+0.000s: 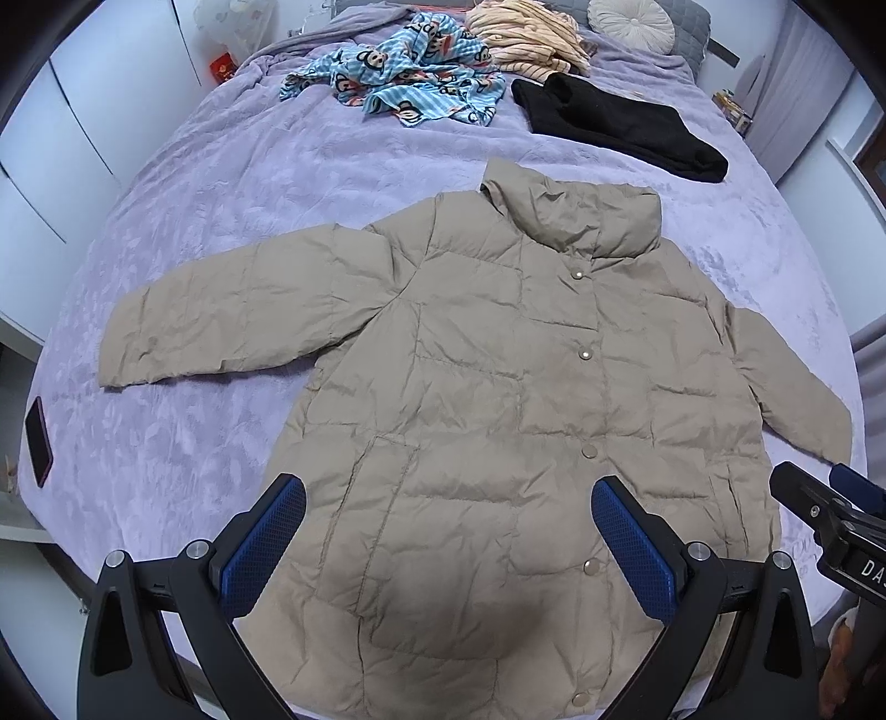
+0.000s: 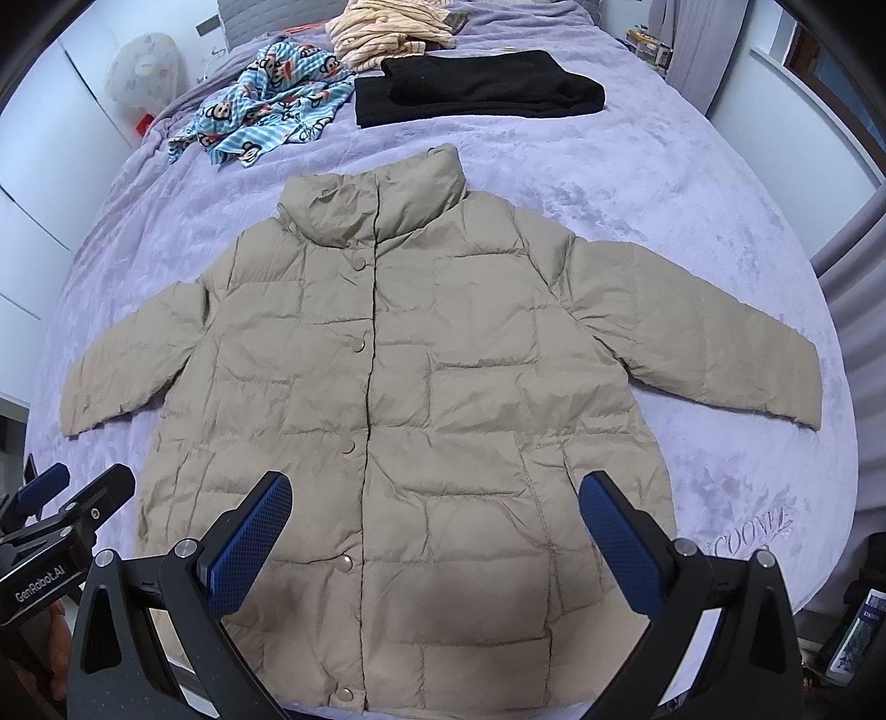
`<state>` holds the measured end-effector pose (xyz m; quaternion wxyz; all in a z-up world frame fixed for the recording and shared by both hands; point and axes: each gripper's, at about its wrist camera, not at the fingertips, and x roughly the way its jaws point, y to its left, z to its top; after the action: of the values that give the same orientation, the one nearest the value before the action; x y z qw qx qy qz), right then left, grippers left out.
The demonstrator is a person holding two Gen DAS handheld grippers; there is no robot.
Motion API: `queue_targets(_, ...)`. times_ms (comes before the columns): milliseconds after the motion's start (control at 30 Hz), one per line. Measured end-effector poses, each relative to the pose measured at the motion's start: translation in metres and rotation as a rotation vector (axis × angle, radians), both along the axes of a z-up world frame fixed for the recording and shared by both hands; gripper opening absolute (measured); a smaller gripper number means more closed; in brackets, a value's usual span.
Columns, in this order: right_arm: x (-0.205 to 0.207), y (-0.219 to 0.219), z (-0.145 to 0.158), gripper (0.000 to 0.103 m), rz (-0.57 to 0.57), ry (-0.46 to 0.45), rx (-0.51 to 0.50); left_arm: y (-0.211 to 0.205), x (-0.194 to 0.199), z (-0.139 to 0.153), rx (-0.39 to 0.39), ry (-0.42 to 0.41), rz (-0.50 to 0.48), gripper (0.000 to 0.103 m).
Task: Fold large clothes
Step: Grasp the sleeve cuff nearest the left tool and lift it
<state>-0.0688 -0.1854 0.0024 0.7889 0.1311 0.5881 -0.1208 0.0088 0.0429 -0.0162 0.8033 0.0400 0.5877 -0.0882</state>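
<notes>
A beige quilted puffer jacket (image 1: 498, 387) lies flat and face up in the middle of the bed (image 1: 221, 183), its crinkled shell stitched into square panels, snap buttons closed down the front, high collar toward 12 o'clock and both sleeves spread outward. The bed is covered in a plush lavender blanket with a soft, mottled nap.

The left gripper (image 1: 448, 531) hovers above the jacket's hem, its jaws spread wide, blue textured pads (image 1: 266, 531) facing each other and holding nothing. The right gripper (image 2: 434, 526) hangs likewise over the hem, jaws wide apart and empty. Each gripper shows at the edge of the other's view.

Beyond the collar, toward 12 o'clock, lie a folded black garment (image 2: 476, 88), a crumpled blue striped cloth with a cartoon monkey print (image 1: 404, 83) and a heap of cream striped fabric (image 1: 526, 36). A dark phone (image 1: 39, 440) rests at the bed's edge at 9 o'clock in the left view. A round pale cushion (image 1: 631, 25) sits near the headboard.
</notes>
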Motion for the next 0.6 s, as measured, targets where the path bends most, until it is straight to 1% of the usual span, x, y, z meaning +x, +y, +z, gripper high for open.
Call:
queue_targets(100,-0.002,0.011,-0.004,0.103,0.005,-0.001,0.018,0.013,0.002,-0.006,-0.002,0.0,0.001,0.103)
queue_targets(200,0.001,0.022,-0.011,0.103,0.021,-0.011,0.052,0.031,0.008,-0.018,-0.007,0.018,0.01,0.103)
queue_targets(333,0.012,0.042,-0.02,0.103,0.052,-0.027,0.076,0.068,0.02,-0.041,0.009,0.047,0.083,0.103)
queue_targets(400,0.018,0.052,-0.025,0.103,0.059,-0.053,0.088,0.09,0.028,-0.056,0.006,0.072,0.119,0.103)
queue_targets(467,0.027,0.064,-0.033,0.103,0.07,-0.052,0.114,0.112,0.036,-0.071,-0.036,0.101,0.149,0.103)
queue_targets(533,0.038,0.077,-0.044,0.103,0.099,-0.005,0.141,0.136,0.045,-0.084,-0.091,0.113,0.199,0.103)
queue_targets(600,0.048,0.09,-0.058,0.103,0.128,0.039,0.138,0.162,0.056,-0.099,-0.152,0.109,0.261,0.103)
